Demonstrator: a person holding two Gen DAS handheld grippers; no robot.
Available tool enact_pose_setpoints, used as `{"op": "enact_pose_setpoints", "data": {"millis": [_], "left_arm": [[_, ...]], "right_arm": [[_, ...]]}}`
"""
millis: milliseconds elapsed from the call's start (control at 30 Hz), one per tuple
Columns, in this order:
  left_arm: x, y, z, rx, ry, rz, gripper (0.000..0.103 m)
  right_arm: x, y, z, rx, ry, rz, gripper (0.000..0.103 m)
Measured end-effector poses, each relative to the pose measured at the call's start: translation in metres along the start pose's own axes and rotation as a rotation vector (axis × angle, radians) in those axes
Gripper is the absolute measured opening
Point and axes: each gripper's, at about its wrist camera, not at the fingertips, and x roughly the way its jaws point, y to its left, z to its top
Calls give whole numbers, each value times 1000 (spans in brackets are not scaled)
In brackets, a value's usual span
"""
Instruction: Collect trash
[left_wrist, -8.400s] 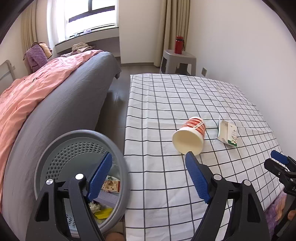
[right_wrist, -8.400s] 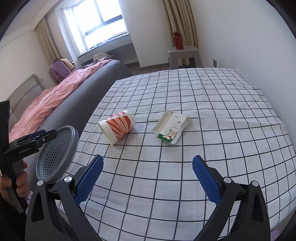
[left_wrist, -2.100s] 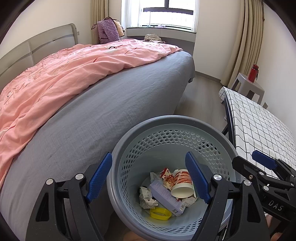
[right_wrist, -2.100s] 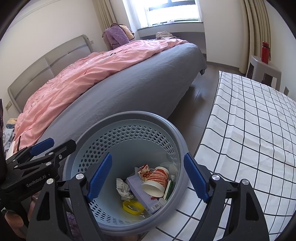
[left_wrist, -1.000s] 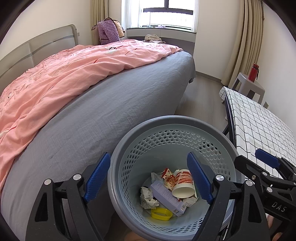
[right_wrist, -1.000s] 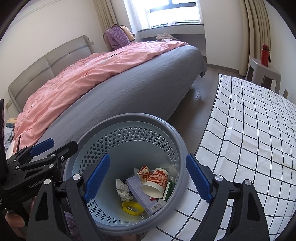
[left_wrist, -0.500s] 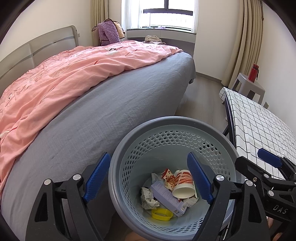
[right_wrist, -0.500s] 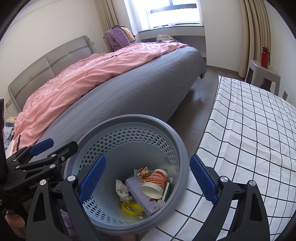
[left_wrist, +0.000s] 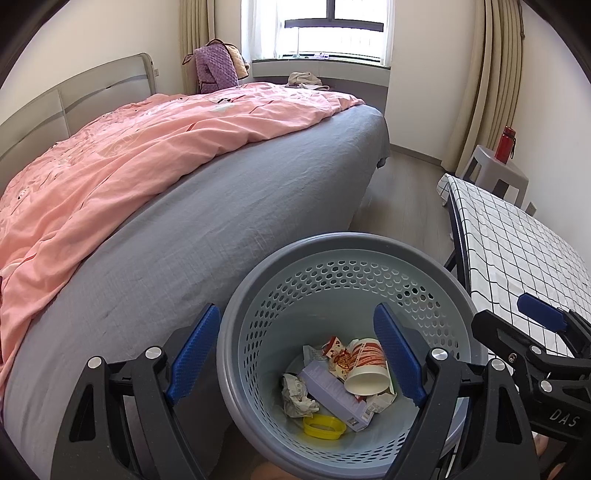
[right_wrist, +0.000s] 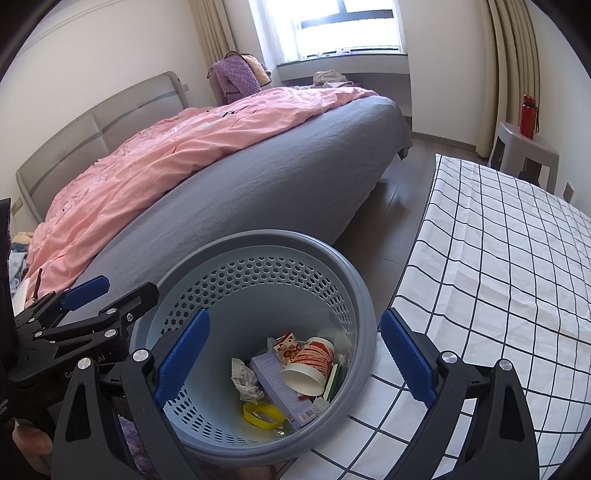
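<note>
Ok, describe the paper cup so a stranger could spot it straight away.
Find the grey perforated bin standing between the bed and the checked table. The cup lies on its side among the trash at the bottom. It alone is round, white with red stripes, its open mouth facing the viewer.

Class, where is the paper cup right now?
The paper cup lies on its side inside the grey bin, atop a purple box, in both wrist views.

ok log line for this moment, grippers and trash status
left gripper: open, empty | right gripper: open, empty | both over basket | paper cup and wrappers in basket | checked tablecloth: no trash in view
</note>
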Motion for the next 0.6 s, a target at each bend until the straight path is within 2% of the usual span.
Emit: {"op": "enact_pose_setpoints", "data": {"millis": [600], "left_arm": [[0, 0, 1, -7, -2, 2, 81]], "right_arm": [[-1, 1, 1, -3, -1, 0, 92]]}}
